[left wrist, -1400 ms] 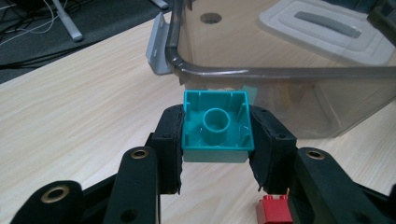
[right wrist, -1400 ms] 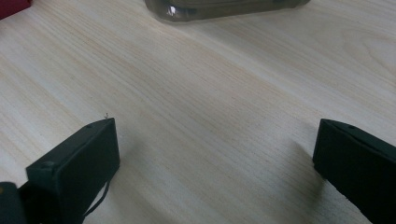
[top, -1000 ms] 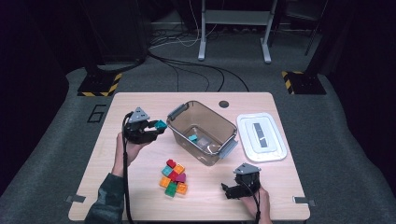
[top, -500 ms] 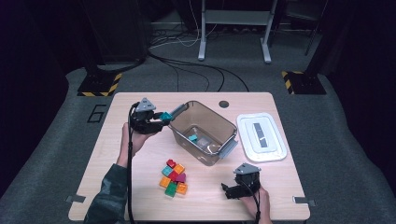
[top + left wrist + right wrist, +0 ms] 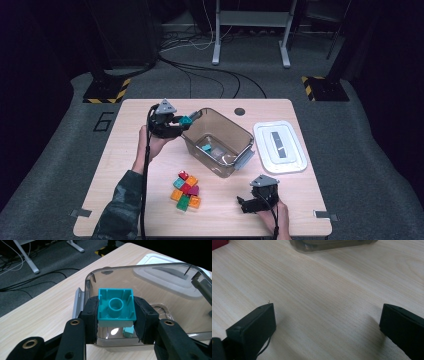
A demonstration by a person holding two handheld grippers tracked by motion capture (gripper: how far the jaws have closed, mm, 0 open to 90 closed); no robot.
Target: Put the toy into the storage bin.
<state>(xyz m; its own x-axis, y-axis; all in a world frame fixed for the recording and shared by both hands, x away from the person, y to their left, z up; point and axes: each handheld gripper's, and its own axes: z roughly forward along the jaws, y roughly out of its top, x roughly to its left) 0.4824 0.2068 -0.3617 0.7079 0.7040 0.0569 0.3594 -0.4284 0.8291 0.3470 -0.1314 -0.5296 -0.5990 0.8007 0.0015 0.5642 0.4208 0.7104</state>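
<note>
Gripping a teal block between its clenched pads, the left claw hangs over the far-left rim of the clear bin; we see the block's hollow underside, with its round socket, facing the left gripper view. Inside the bin, on its floor, lies a second teal block. At the near edge of the tabletop, the right claw rests with its jaws spread wide and nothing between them. We note a cluster of coloured blocks near the middle, between the two hands, and a white lid lying flat just right of the bin.
</note>
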